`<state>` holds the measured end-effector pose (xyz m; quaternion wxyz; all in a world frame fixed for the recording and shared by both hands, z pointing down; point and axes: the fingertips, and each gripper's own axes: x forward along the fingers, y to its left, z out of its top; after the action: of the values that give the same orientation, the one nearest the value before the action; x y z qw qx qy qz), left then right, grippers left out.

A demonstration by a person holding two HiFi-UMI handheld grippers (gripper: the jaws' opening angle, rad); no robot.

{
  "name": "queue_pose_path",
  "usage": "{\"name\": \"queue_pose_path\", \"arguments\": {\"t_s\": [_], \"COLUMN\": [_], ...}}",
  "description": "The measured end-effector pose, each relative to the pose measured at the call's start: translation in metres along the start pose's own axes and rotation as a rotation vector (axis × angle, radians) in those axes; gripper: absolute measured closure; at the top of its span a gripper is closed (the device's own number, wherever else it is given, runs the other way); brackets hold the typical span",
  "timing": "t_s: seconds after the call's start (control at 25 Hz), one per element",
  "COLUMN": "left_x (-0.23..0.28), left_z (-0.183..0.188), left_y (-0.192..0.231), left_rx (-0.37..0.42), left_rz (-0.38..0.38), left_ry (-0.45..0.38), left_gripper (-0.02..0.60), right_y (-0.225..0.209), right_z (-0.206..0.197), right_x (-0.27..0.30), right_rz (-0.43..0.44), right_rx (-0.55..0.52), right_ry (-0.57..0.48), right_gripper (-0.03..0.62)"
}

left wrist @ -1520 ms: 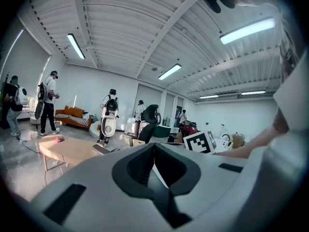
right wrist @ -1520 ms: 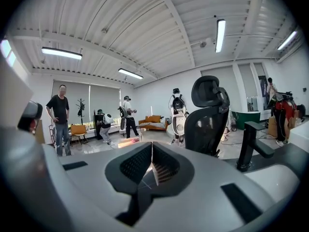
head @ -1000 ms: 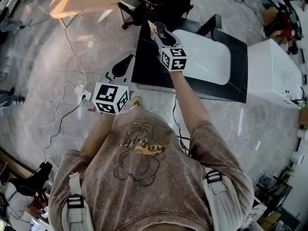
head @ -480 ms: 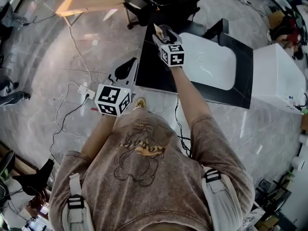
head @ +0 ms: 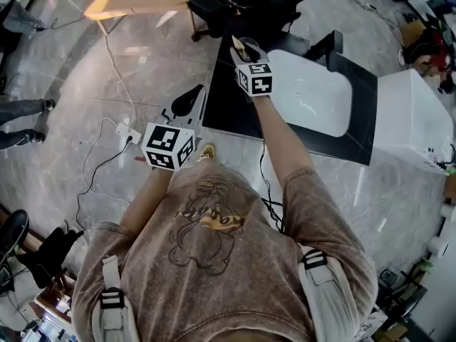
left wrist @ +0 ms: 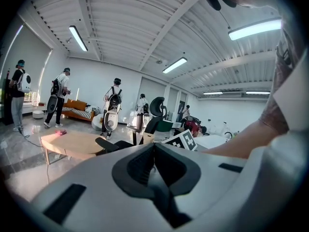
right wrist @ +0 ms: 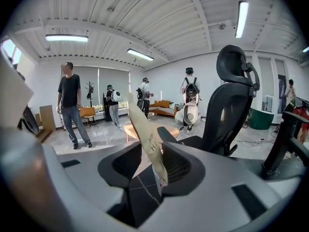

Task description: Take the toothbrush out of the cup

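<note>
Right gripper (right wrist: 151, 154) jaws just been closing, now pinching beige paper-wrapped toothbrush (right wrist: 145, 129), tilted toward upper left; black office chair (right wrist: 232, 105) at right.

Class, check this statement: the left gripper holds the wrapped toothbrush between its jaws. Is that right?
No: the right gripper holds the wrapped toothbrush between its jaws, which have just been closing on it. The right gripper view shows this; the left gripper is shut and empty.

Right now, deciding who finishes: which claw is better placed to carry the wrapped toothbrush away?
Right. The right claw has just closed on the wrapped toothbrush above the black table; the left claw is shut, empty, over the floor.
</note>
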<state>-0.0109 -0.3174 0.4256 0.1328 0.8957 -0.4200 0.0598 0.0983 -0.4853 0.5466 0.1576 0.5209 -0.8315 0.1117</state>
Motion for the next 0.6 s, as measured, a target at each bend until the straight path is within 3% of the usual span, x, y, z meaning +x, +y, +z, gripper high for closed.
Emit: {"name": "queue_pose_path", "arguments": {"t_s": [0.6], "left_x": [0.000], "left_z": [-0.006], "left_y": [0.000], "left_rx": [-0.006], "left_rz": [0.005], "left_ry": [0.007], "left_gripper": [0.565], "right_y": [-0.011], "right_z": [0.005], "right_x": [-0.004], "right_rz": [-0.028], "right_rx": [-0.012], "right_ry": [-0.009], "right_gripper": [0.510]}}
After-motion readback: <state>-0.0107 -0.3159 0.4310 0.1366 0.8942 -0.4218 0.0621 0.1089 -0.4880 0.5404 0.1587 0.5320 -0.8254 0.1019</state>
